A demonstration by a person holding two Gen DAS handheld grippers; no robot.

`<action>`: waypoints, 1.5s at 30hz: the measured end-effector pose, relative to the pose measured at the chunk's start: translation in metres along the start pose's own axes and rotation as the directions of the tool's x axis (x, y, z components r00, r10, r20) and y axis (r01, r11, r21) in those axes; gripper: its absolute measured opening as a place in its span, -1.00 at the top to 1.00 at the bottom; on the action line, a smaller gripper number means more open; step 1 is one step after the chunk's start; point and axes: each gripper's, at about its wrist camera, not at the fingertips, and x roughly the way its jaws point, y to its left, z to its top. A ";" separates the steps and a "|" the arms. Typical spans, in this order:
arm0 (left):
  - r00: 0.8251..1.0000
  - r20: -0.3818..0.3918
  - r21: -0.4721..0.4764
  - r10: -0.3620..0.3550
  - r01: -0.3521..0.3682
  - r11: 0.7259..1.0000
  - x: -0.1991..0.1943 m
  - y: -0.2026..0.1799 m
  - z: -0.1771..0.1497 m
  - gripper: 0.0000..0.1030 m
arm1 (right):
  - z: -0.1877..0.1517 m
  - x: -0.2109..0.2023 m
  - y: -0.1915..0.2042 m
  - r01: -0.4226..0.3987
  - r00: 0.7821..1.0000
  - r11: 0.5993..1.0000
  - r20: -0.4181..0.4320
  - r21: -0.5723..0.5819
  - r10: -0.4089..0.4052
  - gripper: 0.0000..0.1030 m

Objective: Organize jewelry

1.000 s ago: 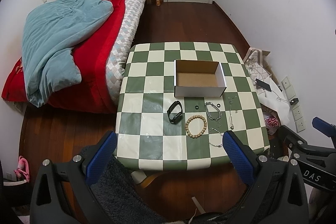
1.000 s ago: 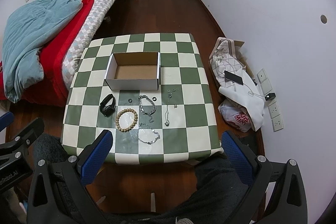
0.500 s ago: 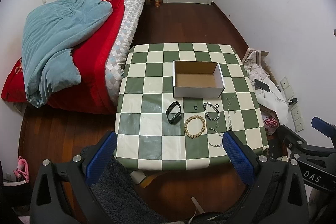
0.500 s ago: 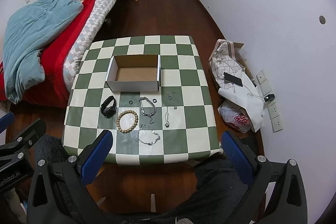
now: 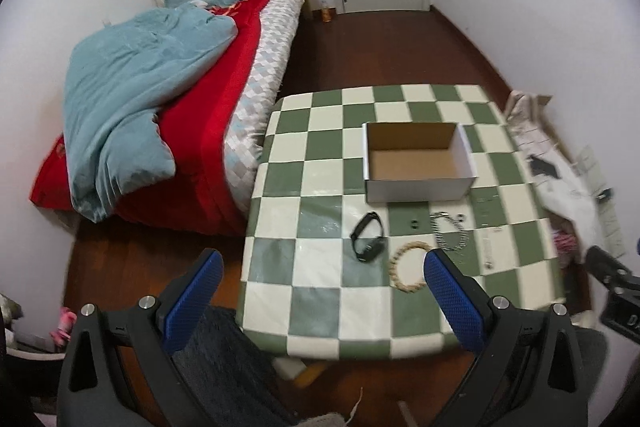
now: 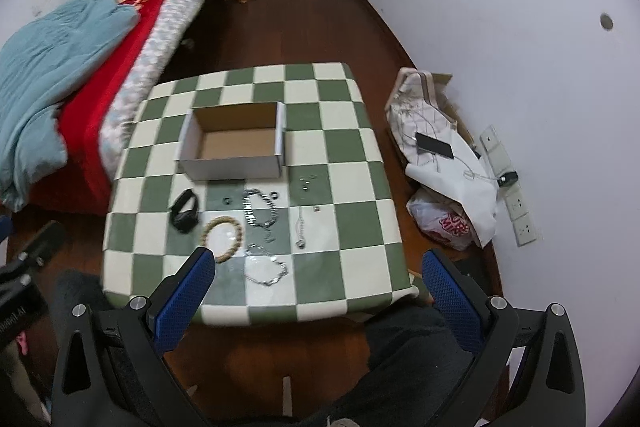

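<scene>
1. Left wrist view: the left gripper (image 5: 318, 277) hangs above the near edge of the checkered table (image 5: 304, 231), blue fingers (image 5: 192, 297) spread wide and holding nothing. An open cardboard box (image 5: 418, 163) sits mid-table; in front of it lie a black band (image 5: 367, 235), a beaded bracelet (image 5: 407, 269) and a chain bracelet (image 5: 449, 233).

2. Right wrist view: the right gripper (image 6: 318, 285) is likewise wide apart and empty. The box (image 6: 234, 143), band (image 6: 185, 211), beads (image 6: 222, 238), a chain (image 6: 260, 211), a second chain (image 6: 265, 270) and a pendant necklace (image 6: 300, 229) lie on the table (image 6: 352, 211).
</scene>
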 end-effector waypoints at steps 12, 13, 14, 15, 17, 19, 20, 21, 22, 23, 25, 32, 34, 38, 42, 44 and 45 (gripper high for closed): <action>0.973 -0.074 0.128 0.217 -0.206 0.970 0.111 -0.054 -0.053 -0.99 | -0.038 0.188 -0.024 -0.062 0.980 0.998 -0.189 0.016 0.064 -0.39; 0.971 -0.084 0.130 0.223 -0.211 0.969 0.116 -0.057 -0.057 -0.99 | -0.044 0.203 -0.023 -0.071 0.978 0.997 -0.193 0.017 0.073 -0.37; 0.970 -0.098 0.128 0.224 -0.211 0.969 0.122 -0.060 -0.060 -0.99 | -0.047 0.214 -0.022 -0.081 0.979 0.997 -0.186 0.014 0.083 -0.37; 0.968 -0.113 0.125 0.222 -0.208 0.970 0.128 -0.062 -0.064 -0.99 | -0.051 0.226 -0.021 -0.087 0.980 0.996 -0.179 0.015 0.088 -0.35; 0.966 -0.127 0.125 0.224 -0.208 0.970 0.134 -0.066 -0.070 -0.99 | -0.055 0.243 -0.017 -0.109 0.979 0.994 -0.171 0.020 0.111 -0.33; 0.966 -0.137 0.124 0.221 -0.205 0.971 0.139 -0.070 -0.076 -0.99 | -0.056 0.254 -0.013 -0.133 0.983 0.991 -0.128 0.017 0.135 -0.33; 0.966 -0.140 0.124 0.218 -0.202 0.972 0.141 -0.073 -0.078 -0.99 | -0.056 0.258 -0.009 -0.137 0.984 0.991 -0.117 0.005 0.137 -0.33; 0.966 -0.144 0.125 0.216 -0.198 0.972 0.143 -0.075 -0.081 -0.99 | -0.056 0.263 -0.005 -0.146 0.983 0.989 -0.116 -0.010 0.144 -0.33; 0.967 -0.147 0.123 0.210 -0.193 0.973 0.145 -0.078 -0.083 -0.99 | -0.057 0.267 0.000 -0.165 0.980 0.986 -0.118 -0.021 0.161 -0.26; 0.968 -0.151 0.121 0.203 -0.185 0.975 0.147 -0.080 -0.085 -0.99 | -0.059 0.269 0.004 -0.168 0.979 0.985 -0.121 -0.037 0.163 -0.23; 0.969 -0.154 0.123 0.195 -0.177 0.976 0.149 -0.085 -0.087 -0.99 | -0.059 0.269 0.014 -0.141 0.988 0.985 -0.080 -0.095 0.134 0.07; 0.989 -0.110 0.203 0.097 -0.074 0.976 0.141 -0.128 -0.097 -0.99 | -0.063 0.266 -0.008 -0.132 0.990 0.989 -0.057 -0.072 0.128 0.81; 0.994 -0.099 0.247 0.048 -0.022 0.969 0.140 -0.148 -0.101 -0.99 | -0.064 0.266 -0.027 -0.151 0.986 0.988 -0.075 -0.015 0.150 0.81; 0.990 -0.139 0.375 -0.008 0.060 0.925 0.150 -0.187 -0.115 -0.90 | -0.067 0.268 -0.063 -0.173 0.979 0.982 -0.097 0.077 0.180 0.81; 0.992 -0.117 0.414 -0.050 0.095 0.905 0.148 -0.205 -0.121 -0.47 | -0.071 0.269 -0.083 -0.175 0.977 0.978 -0.104 0.111 0.186 0.81; 0.987 -0.128 0.417 -0.092 0.138 0.898 0.148 -0.208 -0.120 -0.02 | -0.073 0.268 -0.089 -0.176 0.976 0.977 -0.104 0.121 0.189 0.81; 0.982 -0.140 0.417 -0.125 0.173 0.892 0.147 -0.209 -0.120 0.42 | -0.073 0.269 -0.092 -0.177 0.976 0.976 -0.103 0.127 0.190 0.81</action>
